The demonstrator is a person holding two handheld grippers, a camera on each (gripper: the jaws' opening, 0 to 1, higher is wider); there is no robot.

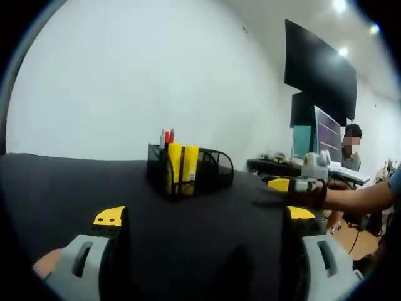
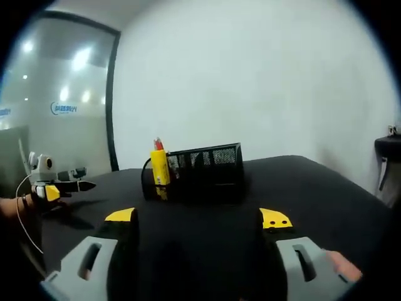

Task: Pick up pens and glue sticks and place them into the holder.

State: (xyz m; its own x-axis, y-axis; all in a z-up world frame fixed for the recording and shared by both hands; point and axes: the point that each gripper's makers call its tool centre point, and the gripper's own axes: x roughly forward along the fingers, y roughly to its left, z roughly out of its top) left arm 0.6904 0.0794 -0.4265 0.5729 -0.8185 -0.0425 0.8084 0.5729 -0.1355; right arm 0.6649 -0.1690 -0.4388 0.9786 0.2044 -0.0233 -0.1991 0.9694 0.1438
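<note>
Black cloth covers the table [image 1: 56,182], and a black mesh holder [image 1: 188,170] stands on it toward the far edge, in front of a plain white wall [image 1: 138,75]. In the left gripper view 2 yellow glue sticks [image 1: 182,168] stand upright in a front compartment of the holder, and red and white pen tips [image 1: 166,136] stick up behind them.

Left claw [image 1: 203,216] hangs low over the cloth, jaws wide apart, nothing between them, yellow tips either side of the frame bottom. Holder sits ahead of it, well apart.

Right claw [image 2: 197,216] is also spread wide with nothing held, low over the table. In the right gripper view the holder [image 2: 200,170] is ahead and apart from it, seen from another side: 1 yellow glue stick [image 2: 159,168] shows at its left end, with a red pen tip above it.

The right claw also comes into the left gripper view at the right [image 1: 279,184], gripped by a hand in a dark wrist strap [image 1: 310,194]. The left claw shows at the left of the right gripper view [image 2: 91,185]; its jaws look close together there, too small to be sure.

Background right in the left gripper view: dark wall screens [image 1: 319,69], a lit monitor [image 1: 327,135], a seated person [image 1: 352,147]. Glass partition [image 2: 59,100] with ceiling light reflections at left of the right gripper view.
</note>
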